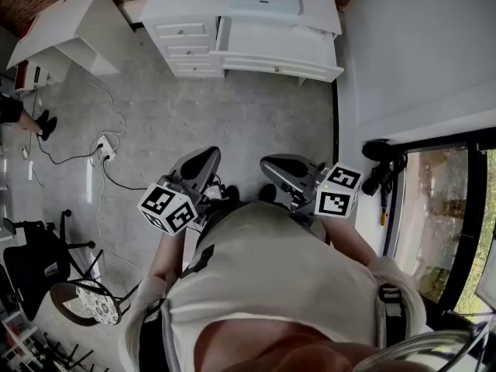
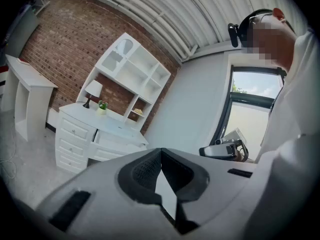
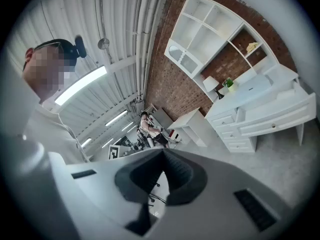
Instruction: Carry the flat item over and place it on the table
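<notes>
Person's torso (image 1: 271, 273) stands behind closed left gripper (image 2: 161, 153) and right gripper (image 3: 163, 155).

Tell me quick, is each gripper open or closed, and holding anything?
Left gripper: closed, holding nothing.
Right gripper: closed, holding nothing.

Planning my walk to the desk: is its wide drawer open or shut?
Open: the wide drawer juts out from under the desk top, as the head view and right gripper view show.
</notes>
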Demonstrator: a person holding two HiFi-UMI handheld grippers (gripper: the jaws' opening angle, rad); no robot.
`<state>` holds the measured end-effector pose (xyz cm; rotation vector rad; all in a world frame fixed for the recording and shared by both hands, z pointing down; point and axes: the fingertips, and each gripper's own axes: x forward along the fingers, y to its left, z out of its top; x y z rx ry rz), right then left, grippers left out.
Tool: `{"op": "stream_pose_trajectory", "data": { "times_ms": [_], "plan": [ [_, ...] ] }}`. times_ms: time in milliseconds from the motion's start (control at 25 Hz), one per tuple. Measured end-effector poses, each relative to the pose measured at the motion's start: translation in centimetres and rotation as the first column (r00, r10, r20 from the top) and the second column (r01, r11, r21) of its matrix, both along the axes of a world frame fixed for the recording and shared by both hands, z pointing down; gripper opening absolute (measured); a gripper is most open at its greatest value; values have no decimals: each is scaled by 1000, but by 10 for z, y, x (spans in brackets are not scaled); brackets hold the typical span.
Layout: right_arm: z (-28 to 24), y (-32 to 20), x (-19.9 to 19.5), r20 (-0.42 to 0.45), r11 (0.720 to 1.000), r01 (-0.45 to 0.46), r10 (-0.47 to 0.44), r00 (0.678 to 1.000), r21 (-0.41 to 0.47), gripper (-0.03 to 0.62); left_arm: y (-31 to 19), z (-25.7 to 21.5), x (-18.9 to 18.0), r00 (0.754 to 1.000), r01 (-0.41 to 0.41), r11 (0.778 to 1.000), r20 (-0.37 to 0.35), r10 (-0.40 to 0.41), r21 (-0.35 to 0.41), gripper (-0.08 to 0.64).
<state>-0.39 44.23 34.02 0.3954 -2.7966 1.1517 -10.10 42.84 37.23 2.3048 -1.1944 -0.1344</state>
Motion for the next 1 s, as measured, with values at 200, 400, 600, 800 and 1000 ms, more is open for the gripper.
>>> {"op": "stream_pose_trajectory", "data": {
  "times_ms": [200,400,600,800,1000],
  "plan": [
    [-11,-15,-33,4,994,-44,44,999,96,9,-25,-13,-62,991,-44,994,129,30,104,17],
    [-7,-15,-43,-16,992,-93,95,995,85,9,-27,3,-93,972,-45,994,235,21,97,17],
    [-2,-11,-63,-37,995,-47,51,998,91,9,-30,8,-76,988,-90,993,129,80,77,17],
    [3,-16,-61,-85,992,-1,11,996,125,9,-36,0,-23,983,-175,981,70,169,82,17],
    [4,-31,-24,-58,991,-59,66,996,122,9,-55,4,13,981,-175,984,96,171,35,17]
  ]
}}
